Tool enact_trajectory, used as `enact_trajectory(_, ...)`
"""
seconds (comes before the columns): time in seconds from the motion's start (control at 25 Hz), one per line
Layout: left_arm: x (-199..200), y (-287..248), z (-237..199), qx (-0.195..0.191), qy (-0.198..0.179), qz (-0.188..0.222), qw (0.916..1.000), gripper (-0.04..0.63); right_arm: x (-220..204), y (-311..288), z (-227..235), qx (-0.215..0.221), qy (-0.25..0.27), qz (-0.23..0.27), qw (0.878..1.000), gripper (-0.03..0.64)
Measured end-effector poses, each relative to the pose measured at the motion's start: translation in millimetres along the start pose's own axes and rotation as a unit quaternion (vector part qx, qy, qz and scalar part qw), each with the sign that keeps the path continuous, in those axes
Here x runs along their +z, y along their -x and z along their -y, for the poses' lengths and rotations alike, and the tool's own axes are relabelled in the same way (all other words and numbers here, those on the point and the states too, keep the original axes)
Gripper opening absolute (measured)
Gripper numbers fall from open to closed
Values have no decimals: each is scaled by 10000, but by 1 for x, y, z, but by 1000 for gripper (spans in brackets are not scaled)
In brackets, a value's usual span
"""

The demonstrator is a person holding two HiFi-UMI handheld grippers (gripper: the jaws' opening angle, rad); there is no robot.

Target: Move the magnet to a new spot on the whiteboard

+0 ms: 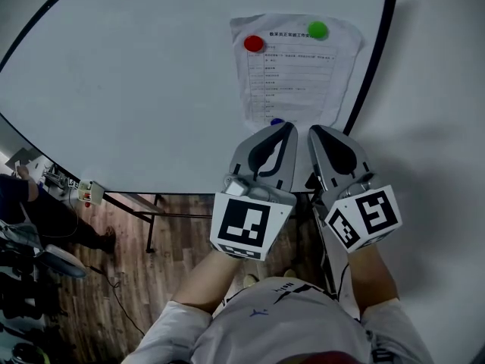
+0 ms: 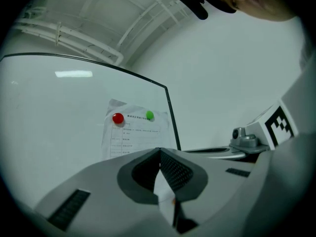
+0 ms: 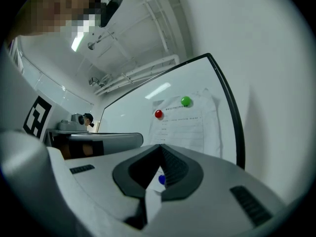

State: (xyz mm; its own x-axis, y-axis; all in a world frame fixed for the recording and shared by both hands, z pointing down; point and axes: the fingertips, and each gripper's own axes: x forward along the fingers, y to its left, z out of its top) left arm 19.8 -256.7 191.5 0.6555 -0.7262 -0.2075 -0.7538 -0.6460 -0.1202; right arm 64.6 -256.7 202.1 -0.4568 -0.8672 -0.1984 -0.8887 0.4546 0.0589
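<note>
On the whiteboard (image 1: 136, 74), a printed sheet (image 1: 295, 82) is being pinned by a red magnet (image 1: 254, 43) at its upper left, a blue magnet (image 1: 277, 121) at its lower edge and a green magnet (image 1: 317, 29) at its upper right. Just below the sheet, the left claw (image 1: 286, 130) is being held with its jaws pressed together on nothing. Beside it, the right claw (image 1: 314, 131) is being held closed and empty in the same way, with the blue magnet being glimpsed beyond its jaws. Which magnet is meant is not being settled here. The scene is being judged to fit equally a magnet awaiting its grip or one already set in a fresh spot. Any grip on a magnet is best being made squarely on its rim, the sheet being left undisturbed. No container is being shown.
</note>
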Motion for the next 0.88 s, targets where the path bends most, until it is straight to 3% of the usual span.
enact_trajectory(0.36,-22,9,-5,-36,329,-199,9993,12,-14,3,-3,-127,-166,-108,9997,14)
enact_trajectory(0.88,-27,13,-9,-36,383,-258,9989,12,-19,1,-8,-174,-152,-194,9995,14)
